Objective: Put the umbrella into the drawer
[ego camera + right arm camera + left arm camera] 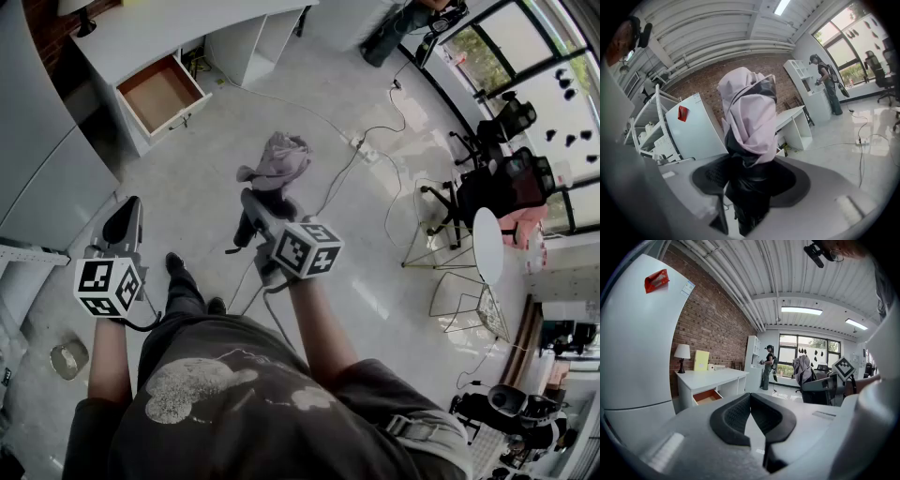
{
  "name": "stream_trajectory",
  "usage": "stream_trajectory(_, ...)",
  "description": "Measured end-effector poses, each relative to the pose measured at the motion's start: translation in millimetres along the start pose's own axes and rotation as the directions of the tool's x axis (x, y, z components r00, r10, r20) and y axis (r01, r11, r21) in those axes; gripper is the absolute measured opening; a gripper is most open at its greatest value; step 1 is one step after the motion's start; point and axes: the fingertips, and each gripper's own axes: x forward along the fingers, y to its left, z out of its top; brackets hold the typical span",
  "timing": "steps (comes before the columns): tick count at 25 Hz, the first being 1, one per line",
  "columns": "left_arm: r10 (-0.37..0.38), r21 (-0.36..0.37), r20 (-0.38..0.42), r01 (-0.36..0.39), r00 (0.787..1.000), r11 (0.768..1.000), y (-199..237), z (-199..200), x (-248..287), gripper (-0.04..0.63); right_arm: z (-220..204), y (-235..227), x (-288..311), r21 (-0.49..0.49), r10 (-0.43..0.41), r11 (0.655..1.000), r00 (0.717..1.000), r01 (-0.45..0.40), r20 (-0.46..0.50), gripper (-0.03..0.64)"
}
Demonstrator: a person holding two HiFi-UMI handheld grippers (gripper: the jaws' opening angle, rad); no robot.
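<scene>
A folded umbrella [278, 161], lilac fabric over a black body, stands up out of my right gripper [255, 214], which is shut on its black lower part. In the right gripper view the umbrella [747, 112] fills the middle, clamped between the black pads of the right gripper [750, 180]. My left gripper [123, 225] hangs at the left with its jaws together and nothing in them; in its own view the left gripper [752, 414] shows pads that meet at the tips. The open drawer [159, 94], brown inside, juts from the white desk [141, 37] at the far left; the left gripper view also shows the drawer [707, 396].
A tall white fridge [37, 159] stands at the left. Cables and a power strip [367, 148] cross the floor beyond the umbrella. Office chairs [492, 183] and a round white table [487, 246] are at the right. A person [768, 366] stands by the far shelves.
</scene>
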Motion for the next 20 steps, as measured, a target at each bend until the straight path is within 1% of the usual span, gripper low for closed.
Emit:
stream_trajectory(10,0.014,-0.009,-0.001,-0.014,1.0,1.0,-1.0,-5.1,-3.8,0.011,-5.7,-9.1,-5.4,0.011,-0.008,1.0,1.0,0.008,0.002,0.239)
stream_trajectory(17,-0.003,-0.016,-0.034,0.002,0.999,1.0,-8.2,-12.0,3.5,0.011,-8.4,-16.5,-4.2,0.02,-0.019,1.0,1.0,0.019,-0.008,0.239)
stream_trajectory(20,-0.013,-0.012,-0.047,0.013,0.999,1.0,-4.1,-17.0,11.1,0.011,-11.8,-22.3,0.0,0.025,-0.029,0.999,1.0,0.03,-0.009,0.239)
